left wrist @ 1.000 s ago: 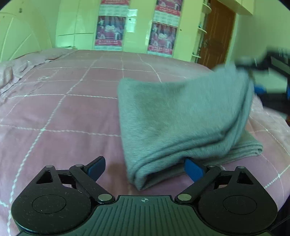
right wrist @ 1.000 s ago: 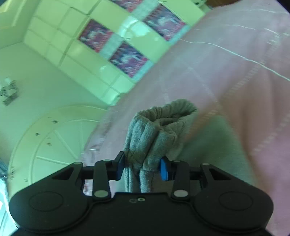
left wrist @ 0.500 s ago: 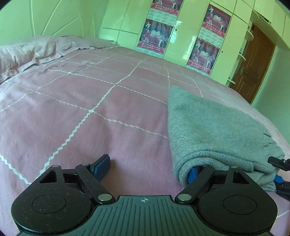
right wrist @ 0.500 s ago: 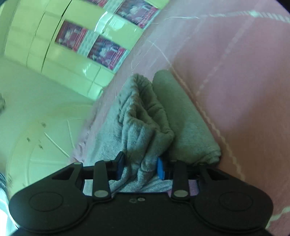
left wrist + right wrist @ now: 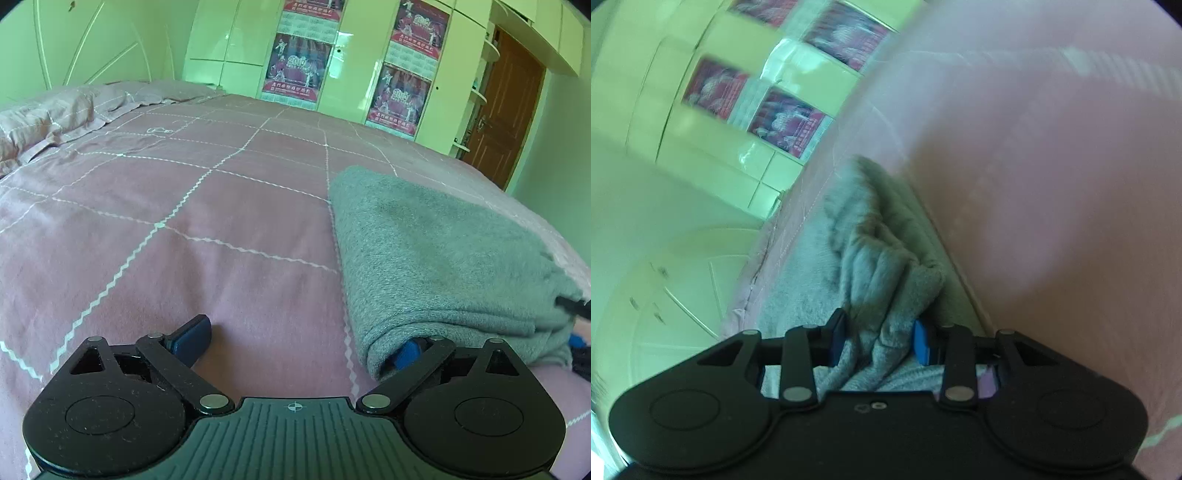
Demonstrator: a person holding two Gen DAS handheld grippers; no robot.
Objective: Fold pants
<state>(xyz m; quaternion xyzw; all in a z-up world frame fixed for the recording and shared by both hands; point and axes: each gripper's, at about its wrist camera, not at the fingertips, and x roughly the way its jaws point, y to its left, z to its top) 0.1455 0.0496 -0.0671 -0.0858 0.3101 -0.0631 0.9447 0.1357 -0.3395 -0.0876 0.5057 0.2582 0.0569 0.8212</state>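
Left wrist view: left gripper sits low on the pink quilted bedspread with white zigzag grid lines, jaws spread wide and gripping nothing. Its right blue pad is tucked under the near fold edge of the grey fleece pants; the left pad rests on bare cover. A second ago the top layer was mid-air, swinging across. Now it's down flat, so the fold-over has landed and the pants lie as a stacked rectangle on the right part of the bed. Fabric looks thick and soft, rounded fold edge, top surface smooth.

Right wrist view: blurred, camera moving. Right gripper is clamped on a bunched end of the grey cloth, as in the earlier frames. That end is wrinkled and gathered, not flat. My read: this fold is nearly done; the held end needs releasing and smoothing.
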